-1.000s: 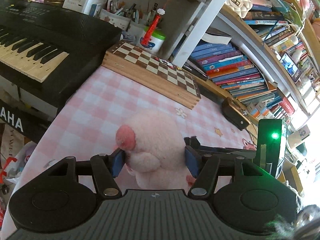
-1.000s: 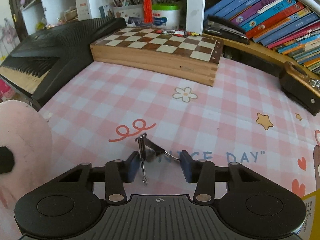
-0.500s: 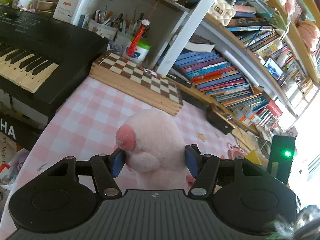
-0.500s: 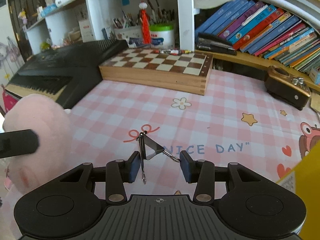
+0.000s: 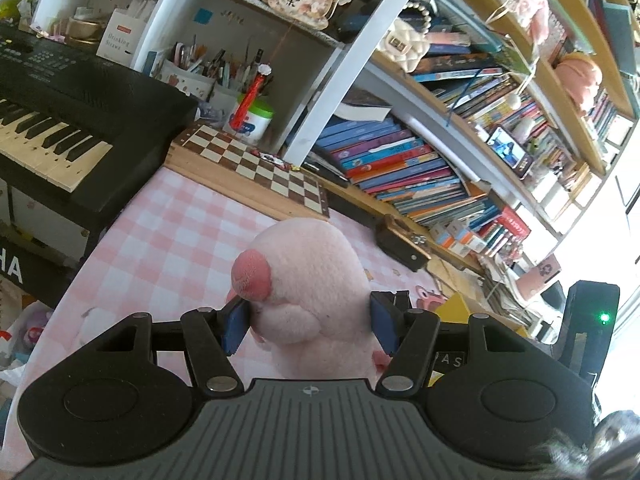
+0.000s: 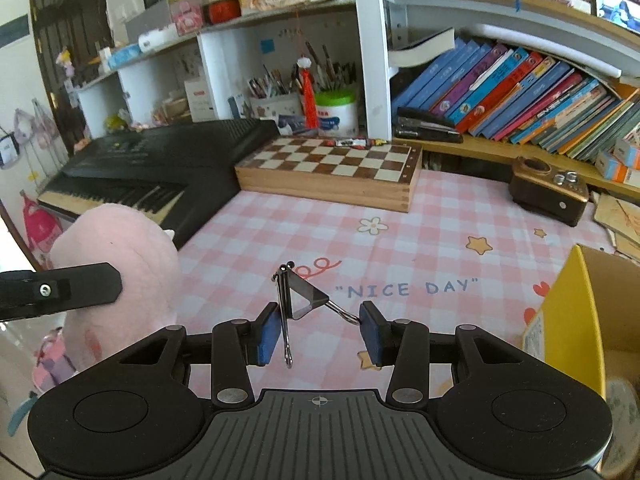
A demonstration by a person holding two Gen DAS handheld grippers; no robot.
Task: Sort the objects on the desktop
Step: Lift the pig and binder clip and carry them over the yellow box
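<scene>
The left tongs (image 5: 308, 320) pinch a pink plush (image 5: 308, 280) between the blue pads, above the checked bench (image 5: 168, 220). The right tongs (image 6: 320, 330) pinch a binder clip (image 6: 300, 300) by its wire handles; the clip hangs over the bench. At 3 o'clock from the right tongs stands a yellow box (image 6: 572, 312). At 12 o'clock lies a chessboard (image 6: 336, 164), at 10 o'clock a keyboard (image 6: 152, 164).

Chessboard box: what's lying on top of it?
On the chessboard box, only a small red wrapped item lies at its back edge. The squares are otherwise bare; inside is hidden.
</scene>
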